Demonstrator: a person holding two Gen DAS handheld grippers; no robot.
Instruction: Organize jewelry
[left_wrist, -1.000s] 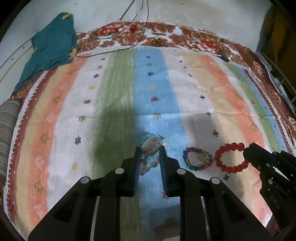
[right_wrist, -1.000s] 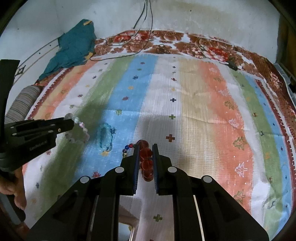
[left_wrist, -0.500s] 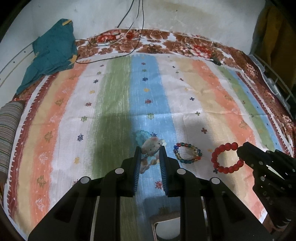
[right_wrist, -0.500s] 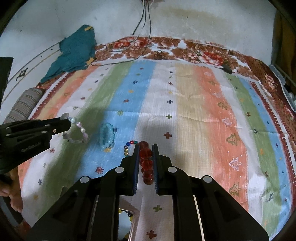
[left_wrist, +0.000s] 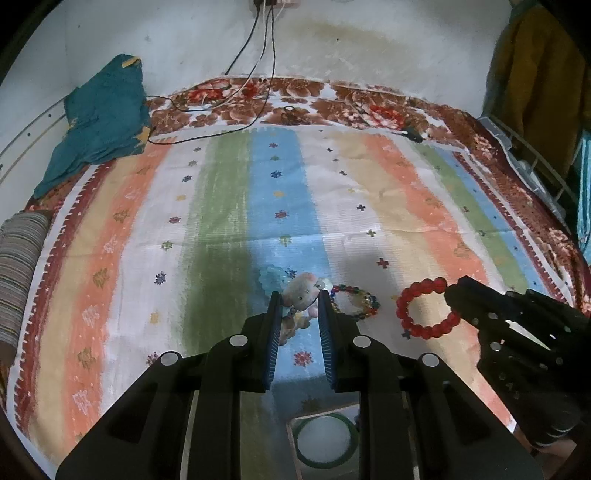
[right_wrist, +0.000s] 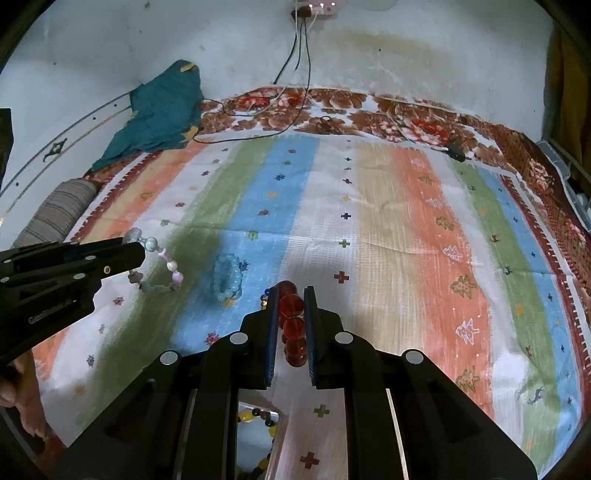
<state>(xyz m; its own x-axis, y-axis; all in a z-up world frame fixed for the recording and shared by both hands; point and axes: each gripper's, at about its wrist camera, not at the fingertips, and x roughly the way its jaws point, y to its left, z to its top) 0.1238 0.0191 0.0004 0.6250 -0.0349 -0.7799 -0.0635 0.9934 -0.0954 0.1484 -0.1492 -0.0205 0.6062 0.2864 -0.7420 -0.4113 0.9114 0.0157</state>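
while each claw is clamped on a lifted bracelet above the bed, left claw (left_wrist: 297, 306) on pastel bracelet (right_wrist: 159, 264), right claw (right_wrist: 290, 310) on red bracelet (left_wrist: 424, 308), dangling loops might slip free.

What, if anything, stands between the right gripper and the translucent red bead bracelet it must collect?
Nothing visible does: the right gripper is shut on the translucent red bead bracelet, with the beads directly between its pads.

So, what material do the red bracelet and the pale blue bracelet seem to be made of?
Red bracelet: round, see-through beads with glossy highlights, so glass or clear plastic; which one is unclear. Pale blue bracelet: cloudy, translucent beads, probably frosted plastic or glass.
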